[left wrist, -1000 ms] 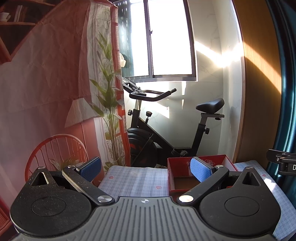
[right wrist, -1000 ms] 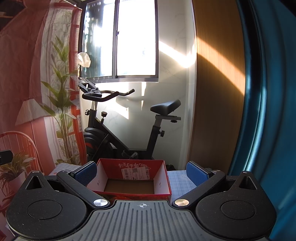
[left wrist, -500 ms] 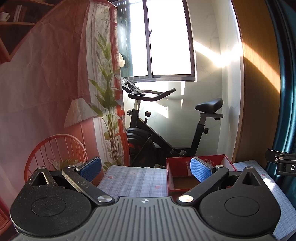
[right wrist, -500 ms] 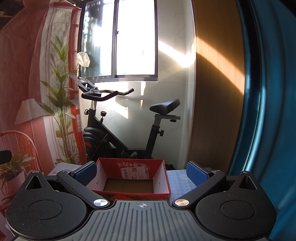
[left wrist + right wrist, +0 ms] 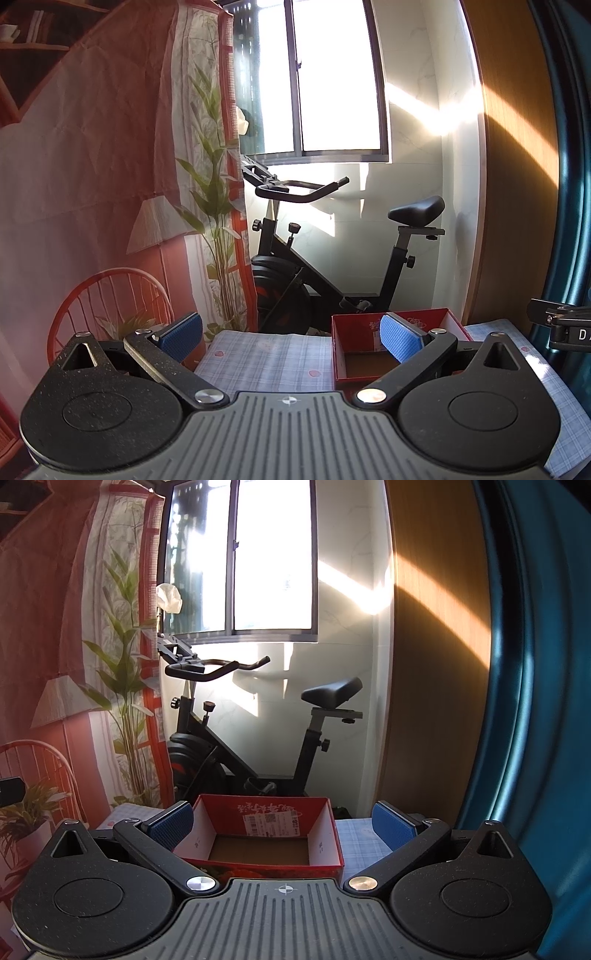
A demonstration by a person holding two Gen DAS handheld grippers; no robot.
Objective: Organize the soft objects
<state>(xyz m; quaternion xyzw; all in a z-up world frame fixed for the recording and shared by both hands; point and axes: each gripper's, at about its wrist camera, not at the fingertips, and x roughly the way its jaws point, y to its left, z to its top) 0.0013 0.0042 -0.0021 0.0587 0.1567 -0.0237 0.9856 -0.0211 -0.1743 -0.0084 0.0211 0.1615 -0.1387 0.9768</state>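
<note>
An exercise bike (image 5: 258, 738) stands by the sunlit window, well behind the work area, and plays no part in the task. In front of it a table under a pale checked cloth (image 5: 273, 362) makes the working surface; the fabric looks thin and lies flat. On its right part sits a red cardboard box (image 5: 258, 842), open-topped, with a bare brown floor and a white printed label on its inner far wall. It is probably meant to receive the soft objects, which would explain why it sits within reach of both hands. No soft object shows in either view; they may lie below the cameras' sight, so where they are cannot be told.

The right gripper (image 5: 282, 825) hangs level just in front of the box, jaws spread wide and holding nothing, the box framed between its blue ribbed pads. The left gripper (image 5: 291, 336) faces the bare cloth beside the box, jaws likewise apart and empty.
</note>
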